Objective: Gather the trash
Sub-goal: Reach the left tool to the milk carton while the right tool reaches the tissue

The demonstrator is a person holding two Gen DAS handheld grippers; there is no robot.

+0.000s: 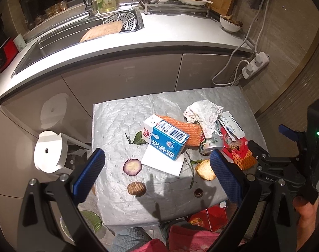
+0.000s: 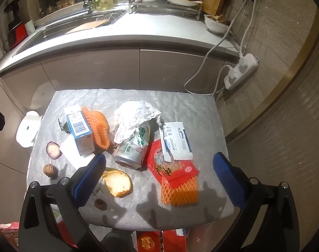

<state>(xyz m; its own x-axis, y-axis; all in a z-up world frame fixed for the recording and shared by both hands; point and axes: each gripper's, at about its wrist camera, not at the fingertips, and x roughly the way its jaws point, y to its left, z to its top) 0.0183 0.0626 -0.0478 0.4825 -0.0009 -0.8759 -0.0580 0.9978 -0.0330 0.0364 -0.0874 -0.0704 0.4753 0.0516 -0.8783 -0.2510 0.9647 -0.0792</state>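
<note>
Trash lies on a small table covered with silver wrap (image 1: pixel 121 113) (image 2: pixel 193 107). A blue milk carton (image 1: pixel 166 139) (image 2: pixel 78 130) rests on a white card, beside orange foam netting (image 1: pixel 186 131) (image 2: pixel 97 126). A crushed can (image 2: pixel 132 149) (image 1: pixel 209 146) lies under crumpled paper (image 2: pixel 134 117) (image 1: pixel 203 113). A red wrapper (image 2: pixel 172 166) (image 1: pixel 235 145), a white sachet (image 2: pixel 176 140), more orange netting (image 2: pixel 179 191), a bread slice (image 2: pixel 118 182) (image 1: pixel 205 169), an onion slice (image 1: pixel 132 167) (image 2: pixel 53 149) and a brown biscuit (image 1: pixel 136 188) are scattered about. My left gripper (image 1: pixel 157 176) and right gripper (image 2: pixel 159 178) hover open above the table's near edge, both empty.
A white lidded bin (image 1: pixel 48 151) (image 2: pixel 27 130) stands left of the table. Behind is a kitchen counter (image 1: pixel 159 35) with a sink, dish rack and bowl. A power strip (image 2: pixel 241 71) hangs at the right wall. Red boxes (image 1: pixel 209 218) (image 2: pixel 161 241) sit below the table's front edge.
</note>
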